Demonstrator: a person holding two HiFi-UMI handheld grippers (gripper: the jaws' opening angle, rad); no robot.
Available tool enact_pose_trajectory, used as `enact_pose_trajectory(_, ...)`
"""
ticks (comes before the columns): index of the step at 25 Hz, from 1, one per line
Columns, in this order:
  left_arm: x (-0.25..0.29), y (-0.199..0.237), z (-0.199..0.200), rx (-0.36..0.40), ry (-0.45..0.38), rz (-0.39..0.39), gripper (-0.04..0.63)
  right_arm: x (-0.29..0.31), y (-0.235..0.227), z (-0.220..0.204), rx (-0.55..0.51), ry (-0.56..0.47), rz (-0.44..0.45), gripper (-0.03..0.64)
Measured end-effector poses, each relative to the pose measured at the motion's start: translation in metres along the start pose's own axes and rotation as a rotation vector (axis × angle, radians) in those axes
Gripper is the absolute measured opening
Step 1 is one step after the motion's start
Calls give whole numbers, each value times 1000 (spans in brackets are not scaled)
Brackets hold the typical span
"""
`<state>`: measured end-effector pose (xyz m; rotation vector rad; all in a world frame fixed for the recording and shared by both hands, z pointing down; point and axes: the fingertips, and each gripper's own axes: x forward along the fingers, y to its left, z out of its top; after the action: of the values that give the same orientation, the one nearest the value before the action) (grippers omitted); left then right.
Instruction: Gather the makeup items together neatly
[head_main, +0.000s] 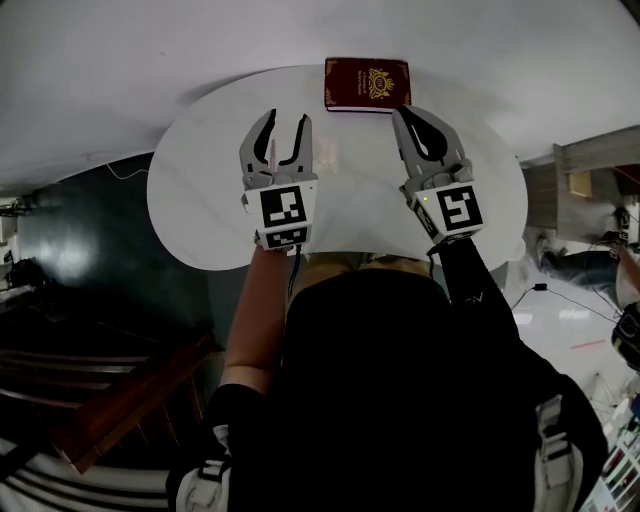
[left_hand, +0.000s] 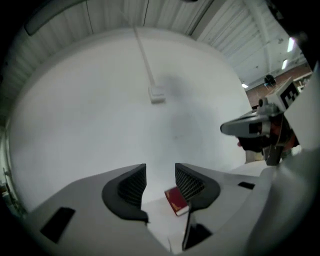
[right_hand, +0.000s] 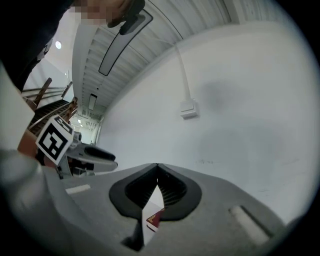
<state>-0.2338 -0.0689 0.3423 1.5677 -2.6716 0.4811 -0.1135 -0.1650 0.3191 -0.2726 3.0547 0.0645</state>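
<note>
A person's black top (head_main: 400, 400) fills the foreground, arms reaching forward. The left gripper (head_main: 286, 125) has its fingers (left_hand: 132, 187) spread apart with nothing between them; through the gap shows the dark red book-like case (left_hand: 176, 200). The right gripper (head_main: 410, 113) has its fingers (right_hand: 170, 190) closed, tips together, holding nothing. Both hover over a white oval surface (head_main: 210, 190). The red case, which bears a gold emblem, lies flat at the surface's far edge, just beyond the right gripper; I cannot tell whether it is makeup. Past it rises a plain white wall (left_hand: 90, 110) with a thin conduit running down to a small box (left_hand: 157, 94). Dark green floor (head_main: 100, 250) and wooden stair rails (head_main: 130, 400) lie to the left, and glossy pale floor (head_main: 560, 310) lies to the right.
</note>
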Motion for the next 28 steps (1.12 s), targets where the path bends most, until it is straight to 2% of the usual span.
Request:
enact_pose_trajectory(3,-24,2,56,-28,-242,52,183,0,4,10,-12,-51,22,5)
enact_pose_trajectory(4,-27,0,64,-42,-281,51,183,-1,4,13,-13,-67,21,5)
enact_pose_trajectory(11,-11,-44,64,-23,-268,-74,183,-25,-22,15,-25,-64,-51,5)
enact_pose_trajectory(13,-4,-64,70,-26,-283,-129,181,-40,-36,9,-32,-28,-97,5)
enact_pose_trajectory(16,7,-98,80,-34,-314,-224,181,-64,-57,12,-37,-47,-170,5)
enact_pose_trajectory(19,16,-134,88,-34,-332,-319,181,-97,-83,-2,-65,39,-272,5)
enact_pose_trajectory(24,34,-192,93,-23,-347,-458,181,-144,-121,-6,-68,46,-416,5)
enact_pose_trajectory(28,42,-221,94,-32,-335,-536,181,-163,-134,-8,-53,69,-474,5)
